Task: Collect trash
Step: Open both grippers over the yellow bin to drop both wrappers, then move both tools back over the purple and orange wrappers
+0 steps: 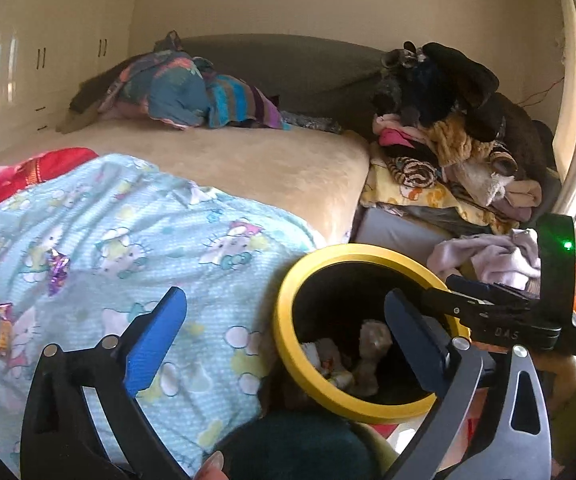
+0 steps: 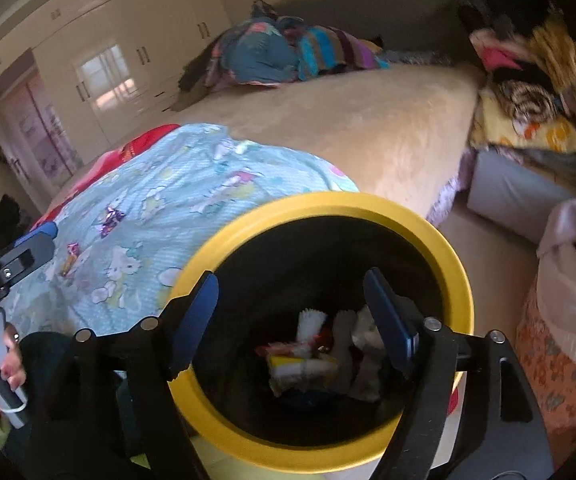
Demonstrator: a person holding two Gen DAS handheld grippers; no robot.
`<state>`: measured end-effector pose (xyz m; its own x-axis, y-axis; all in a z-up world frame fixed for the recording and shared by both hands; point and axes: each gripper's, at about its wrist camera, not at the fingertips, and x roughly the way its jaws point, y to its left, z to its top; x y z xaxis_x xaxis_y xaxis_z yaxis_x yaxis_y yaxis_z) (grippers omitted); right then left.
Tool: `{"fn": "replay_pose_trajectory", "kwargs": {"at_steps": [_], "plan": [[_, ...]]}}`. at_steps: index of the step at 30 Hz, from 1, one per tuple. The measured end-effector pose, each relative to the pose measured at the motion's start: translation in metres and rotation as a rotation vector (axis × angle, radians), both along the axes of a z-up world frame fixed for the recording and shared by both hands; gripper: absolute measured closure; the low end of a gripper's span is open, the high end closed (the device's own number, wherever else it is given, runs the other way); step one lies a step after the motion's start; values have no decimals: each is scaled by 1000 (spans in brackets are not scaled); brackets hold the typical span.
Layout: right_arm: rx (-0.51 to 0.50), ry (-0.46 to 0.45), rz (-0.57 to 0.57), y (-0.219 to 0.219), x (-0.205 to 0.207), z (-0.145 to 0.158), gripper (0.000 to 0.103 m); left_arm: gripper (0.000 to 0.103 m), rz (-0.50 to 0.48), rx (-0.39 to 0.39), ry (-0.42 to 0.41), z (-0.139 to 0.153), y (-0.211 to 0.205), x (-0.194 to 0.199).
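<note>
A black trash bin with a yellow rim point(image 2: 460, 280) stands beside the bed, holding crumpled tissues and wrappers point(image 2: 316, 356). My right gripper point(image 2: 291, 280) hovers open over the bin's mouth, with nothing between its fingers. My left gripper point(image 1: 283, 300) is wide open and empty; its left finger is over the light blue cartoon blanket point(image 1: 135, 232) and its right finger over the bin's rim point(image 1: 283, 344). A purple wrapper point(image 1: 57, 270) and an orange wrapper point(image 1: 3, 330) lie on the blanket to the left; both also show in the right wrist view, the purple wrapper point(image 2: 111, 216) and the orange wrapper point(image 2: 71, 258).
The bed has a beige cover point(image 1: 267, 160) with bundled colourful blankets point(image 1: 191, 92) at its far end. A heap of clothes and soft toys point(image 1: 448, 140) rises at the right, a lilac cloth point(image 1: 488, 256) below it. White wardrobes point(image 1: 27, 60) line the left wall.
</note>
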<state>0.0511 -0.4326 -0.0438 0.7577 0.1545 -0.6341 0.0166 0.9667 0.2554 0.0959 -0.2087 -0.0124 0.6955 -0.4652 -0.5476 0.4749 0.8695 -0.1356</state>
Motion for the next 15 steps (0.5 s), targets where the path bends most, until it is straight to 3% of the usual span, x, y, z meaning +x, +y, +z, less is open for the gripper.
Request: {"fn": "replay_pose_trajectory", "kwargs": {"at_steps": [15], "plan": [[-15, -73, 82, 47, 9, 31, 29, 7, 151, -34, -38, 19, 59, -1]]}}
